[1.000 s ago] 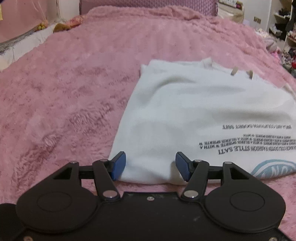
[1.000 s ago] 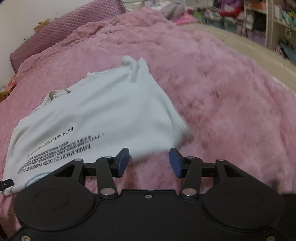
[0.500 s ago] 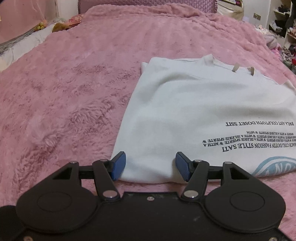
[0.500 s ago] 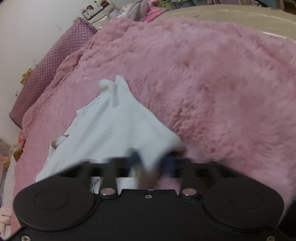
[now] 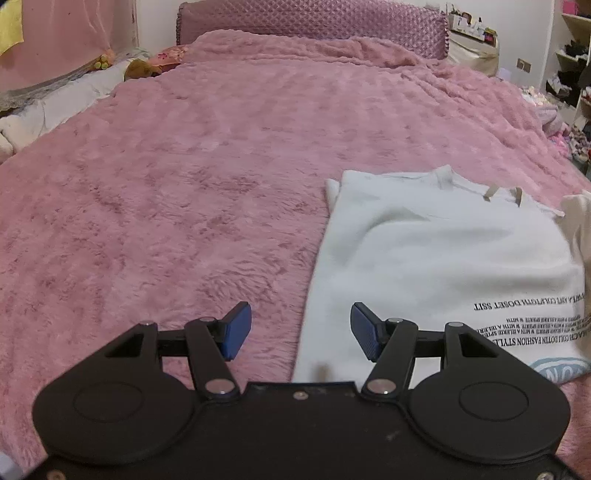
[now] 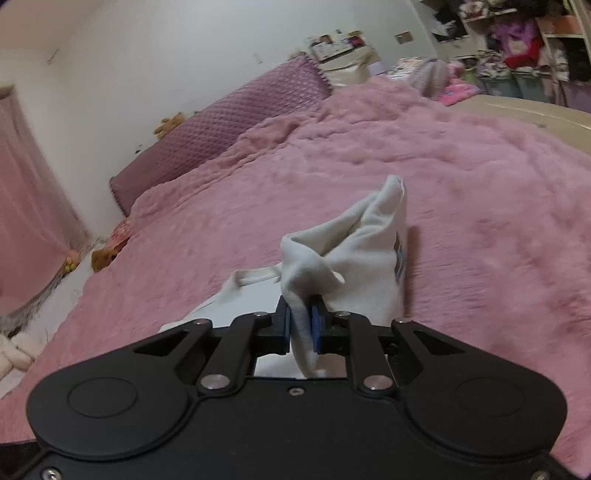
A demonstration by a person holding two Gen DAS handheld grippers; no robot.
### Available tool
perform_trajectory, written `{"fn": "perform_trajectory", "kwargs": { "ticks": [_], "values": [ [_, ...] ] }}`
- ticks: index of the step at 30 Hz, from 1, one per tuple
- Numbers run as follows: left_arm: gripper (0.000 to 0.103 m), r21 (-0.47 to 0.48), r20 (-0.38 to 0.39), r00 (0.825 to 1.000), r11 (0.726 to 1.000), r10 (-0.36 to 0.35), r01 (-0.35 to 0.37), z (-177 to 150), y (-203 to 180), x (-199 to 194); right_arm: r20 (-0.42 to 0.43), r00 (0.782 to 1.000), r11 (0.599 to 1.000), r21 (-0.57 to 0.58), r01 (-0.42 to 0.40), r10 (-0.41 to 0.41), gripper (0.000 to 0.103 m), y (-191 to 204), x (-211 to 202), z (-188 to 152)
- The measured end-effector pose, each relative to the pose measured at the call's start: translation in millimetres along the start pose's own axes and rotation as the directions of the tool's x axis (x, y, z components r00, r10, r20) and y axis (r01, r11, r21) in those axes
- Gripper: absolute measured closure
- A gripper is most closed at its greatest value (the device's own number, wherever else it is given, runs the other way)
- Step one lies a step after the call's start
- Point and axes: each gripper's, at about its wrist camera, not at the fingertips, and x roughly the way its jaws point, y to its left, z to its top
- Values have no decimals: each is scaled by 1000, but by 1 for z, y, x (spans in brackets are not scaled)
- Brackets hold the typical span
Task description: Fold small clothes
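While right gripper [image 6: 300,325] pinches lifted shirt [image 5: 436,258] edge, neckline faces headboard [image 5: 314,22]

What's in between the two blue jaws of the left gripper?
In the left wrist view, the open left gripper frames the shirt's left edge and a strip of pink blanket; nothing is pinched.

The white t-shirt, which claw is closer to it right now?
Right. The right claw is shut on the white t-shirt, lifting its edge; the left claw hangs open over its other edge.

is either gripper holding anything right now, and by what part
The right gripper pinches a bunched edge of the white printed cotton t-shirt, lifted off the bed. The left gripper is open, holding nothing.
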Motion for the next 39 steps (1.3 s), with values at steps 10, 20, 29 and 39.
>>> {"fn": "perform_trajectory", "kwargs": {
  "ticks": [10,20,29,39],
  "values": [
    [42,-24,25,1000,1000,-13,13,12,30,-12,-32,983,981,-57,-185,183,101,78,15,-15],
    [42,-70,-9,998,996,58,-58,4,74,-16,-296,892,914,-118,-389,341,101,179,57,-121],
    [42,-89,-28,998,995,53,-55,1,73,-15,-422,887,941,-183,-286,188,101,175,97,-159],
    [42,-105,-30,999,993,42,-45,2,76,-16,-417,893,939,-211,-273,166,101,178,93,-163]
  ]
}}
